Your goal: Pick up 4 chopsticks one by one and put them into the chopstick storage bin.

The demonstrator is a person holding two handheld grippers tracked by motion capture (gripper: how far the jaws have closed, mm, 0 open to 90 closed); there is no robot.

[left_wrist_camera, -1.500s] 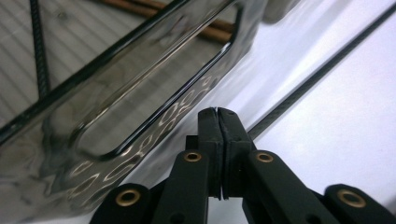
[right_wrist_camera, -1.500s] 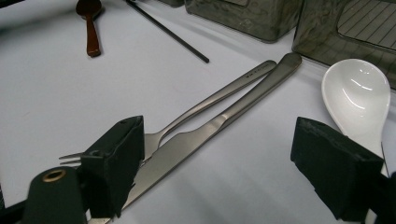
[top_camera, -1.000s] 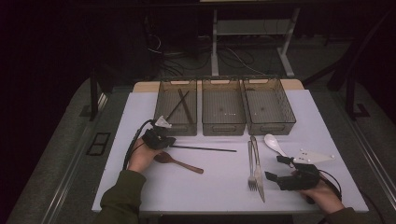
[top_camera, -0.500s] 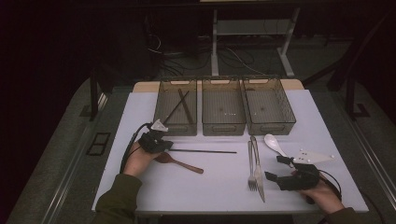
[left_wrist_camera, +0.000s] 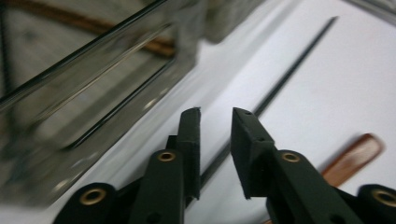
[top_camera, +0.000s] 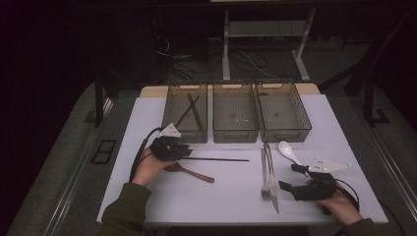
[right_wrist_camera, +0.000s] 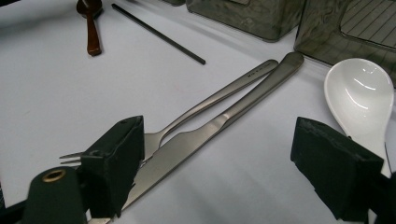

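White laminate table (top_camera: pixel 231 196) lay under the left gripper (left_wrist_camera: pixel 215 116), its jaws just parting narrowly over a thin black chopstick (left_wrist_camera: pixel 280 84); right gripper (right_wrist_camera: pixel 219 154) gaped wide, empty; dark floor beyond.

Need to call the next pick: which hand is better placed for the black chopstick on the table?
Left. The left gripper sits right over the black chopstick, jaws just opened around it. The right gripper is by the knife.
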